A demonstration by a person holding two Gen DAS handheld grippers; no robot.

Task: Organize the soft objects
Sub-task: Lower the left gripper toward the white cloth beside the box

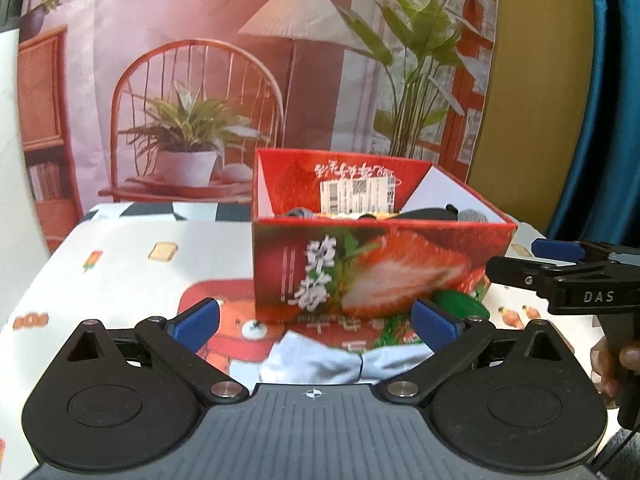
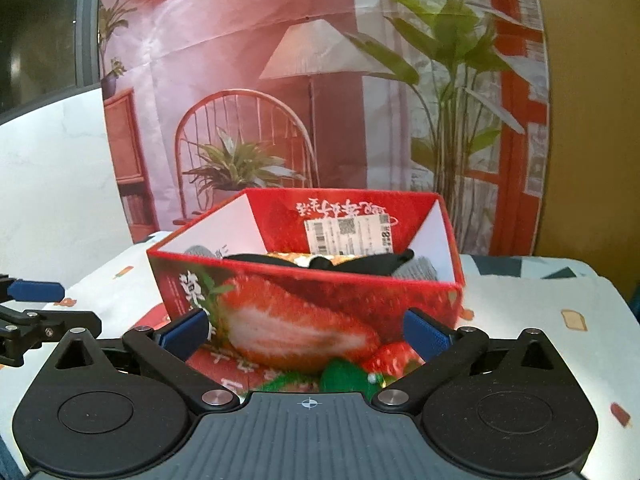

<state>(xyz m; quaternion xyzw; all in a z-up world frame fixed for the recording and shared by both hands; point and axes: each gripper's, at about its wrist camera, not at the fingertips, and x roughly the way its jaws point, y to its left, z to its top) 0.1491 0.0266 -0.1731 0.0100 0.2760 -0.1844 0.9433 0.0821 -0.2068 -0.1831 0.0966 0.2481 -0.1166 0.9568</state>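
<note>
A red strawberry-print box [image 1: 372, 268] stands open on the table, with black [image 1: 428, 214] and grey [image 1: 474, 216] soft items inside. My left gripper [image 1: 316, 322] is open in front of the box, nothing between its fingers. A pale white-blue cloth [image 1: 340, 362] lies on the table just below it. A green soft thing [image 1: 460, 304] sits at the box's near right corner. In the right wrist view my right gripper [image 2: 306, 334] is open and empty before the same box [image 2: 312, 304]. The green thing [image 2: 348, 376] lies just under it, and black fabric [image 2: 360, 262] shows inside the box.
A cartoon-print tablecloth [image 1: 120, 272] covers the table. A flat strawberry-print panel [image 1: 360, 332] lies under the box's front. A printed room backdrop [image 1: 200, 80] hangs behind. The right gripper [image 1: 520, 260] and a hand [image 1: 616, 364] are at the right edge of the left wrist view. The left gripper [image 2: 60, 306] shows at the right view's left edge.
</note>
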